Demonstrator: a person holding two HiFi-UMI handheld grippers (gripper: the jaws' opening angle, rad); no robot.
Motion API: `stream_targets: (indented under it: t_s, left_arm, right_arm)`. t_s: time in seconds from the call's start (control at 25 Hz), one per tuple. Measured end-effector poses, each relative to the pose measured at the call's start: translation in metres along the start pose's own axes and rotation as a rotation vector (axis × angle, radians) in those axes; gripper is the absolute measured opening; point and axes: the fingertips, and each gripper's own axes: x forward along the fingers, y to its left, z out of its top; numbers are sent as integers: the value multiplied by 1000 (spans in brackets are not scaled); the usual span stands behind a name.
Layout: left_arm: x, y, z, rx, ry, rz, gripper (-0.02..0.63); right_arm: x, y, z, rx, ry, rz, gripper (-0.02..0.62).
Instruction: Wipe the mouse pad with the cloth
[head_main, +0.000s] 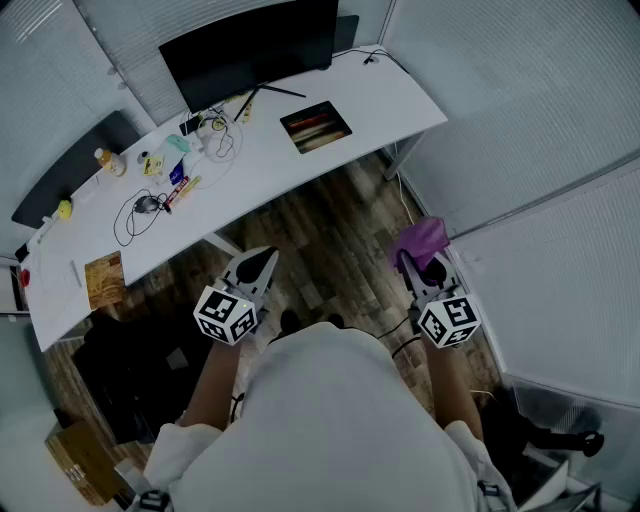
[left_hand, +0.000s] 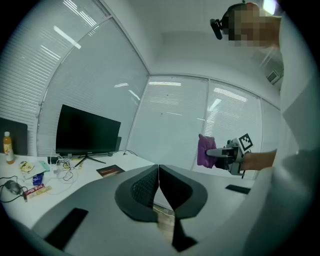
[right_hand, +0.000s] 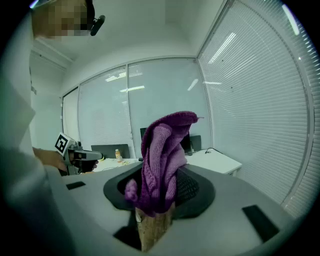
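Observation:
The mouse pad (head_main: 316, 127), dark with a reddish print, lies on the white desk (head_main: 400, 100) to the right of the monitor; it also shows as the mouse pad (left_hand: 110, 170) in the left gripper view. My right gripper (head_main: 418, 262) is shut on a purple knitted cloth (head_main: 422, 240), held over the wooden floor well short of the desk. The cloth (right_hand: 162, 160) stands up bunched between the jaws of the right gripper (right_hand: 159, 187). My left gripper (head_main: 256, 266) is shut with nothing in it, its jaws (left_hand: 158, 172) pressed together.
A black monitor (head_main: 250, 50) stands at the desk's back. Cables, a mouse (head_main: 147, 204), a bottle (head_main: 108, 162) and small items clutter the desk's left half. A cardboard box (head_main: 75, 460) sits on the floor at lower left. Blind-covered glass walls close in on the right.

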Motion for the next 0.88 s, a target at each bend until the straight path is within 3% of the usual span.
stream_targets:
  t_s: [0.88]
  left_arm:
    - [-22, 39, -6, 5, 27, -45, 20]
  right_arm:
    - [25, 34, 1, 20, -2, -34, 150]
